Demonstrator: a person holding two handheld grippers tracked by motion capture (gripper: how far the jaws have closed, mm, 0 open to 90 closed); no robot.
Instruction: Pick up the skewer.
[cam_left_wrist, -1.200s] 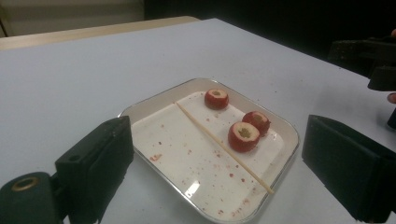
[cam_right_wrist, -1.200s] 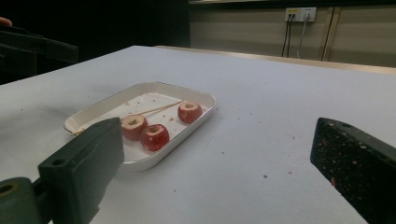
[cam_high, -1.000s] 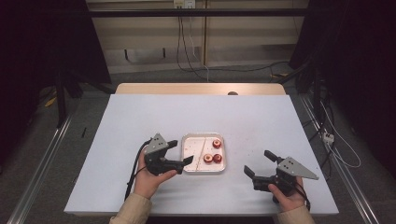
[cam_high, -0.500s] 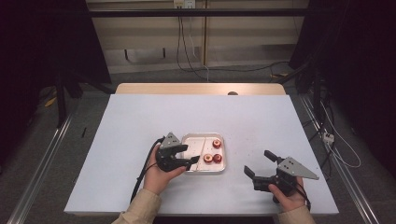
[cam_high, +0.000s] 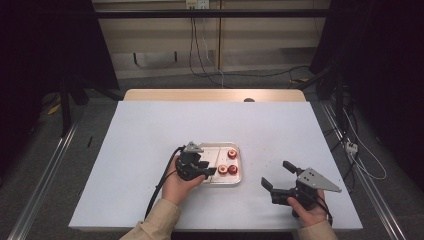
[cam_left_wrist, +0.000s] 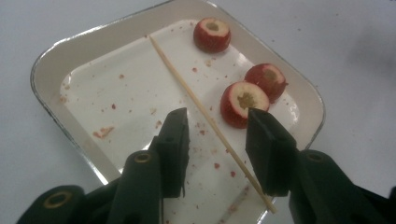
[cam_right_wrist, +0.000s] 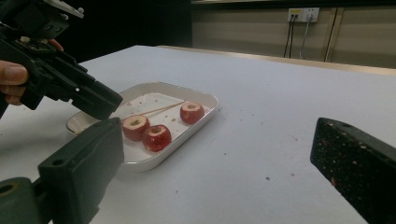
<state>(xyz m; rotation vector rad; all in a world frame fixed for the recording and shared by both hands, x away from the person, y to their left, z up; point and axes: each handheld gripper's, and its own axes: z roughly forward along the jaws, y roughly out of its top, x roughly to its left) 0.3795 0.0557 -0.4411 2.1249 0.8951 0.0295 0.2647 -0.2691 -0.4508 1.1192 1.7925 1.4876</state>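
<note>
From the high view, my left gripper (cam_high: 209, 170) sits over the near-left part of the tray (cam_high: 235, 181), which lies a bit toward the near edge of the desk (cam_high: 150, 130). My right gripper (cam_high: 278, 175) hangs off to the right with its jaws wide apart, nothing in them — so nothing's picked up yet, pretty much all the work is still ahead.

Left gripper view is where it gets useful: the skewer (cam_left_wrist: 196, 100) lies diagonally across the tray floor and runs right between my jaws, which have just been closing and aren't touching it yet. Three cored red fruit pieces (cam_left_wrist: 244, 104) sit by the far side, plus crumbs — invisible from above.

Right gripper view gives the side-on angle: tray rim height, fruit (cam_right_wrist: 156, 137) loose inside, left gripper (cam_right_wrist: 100, 102) dipping in.
</note>
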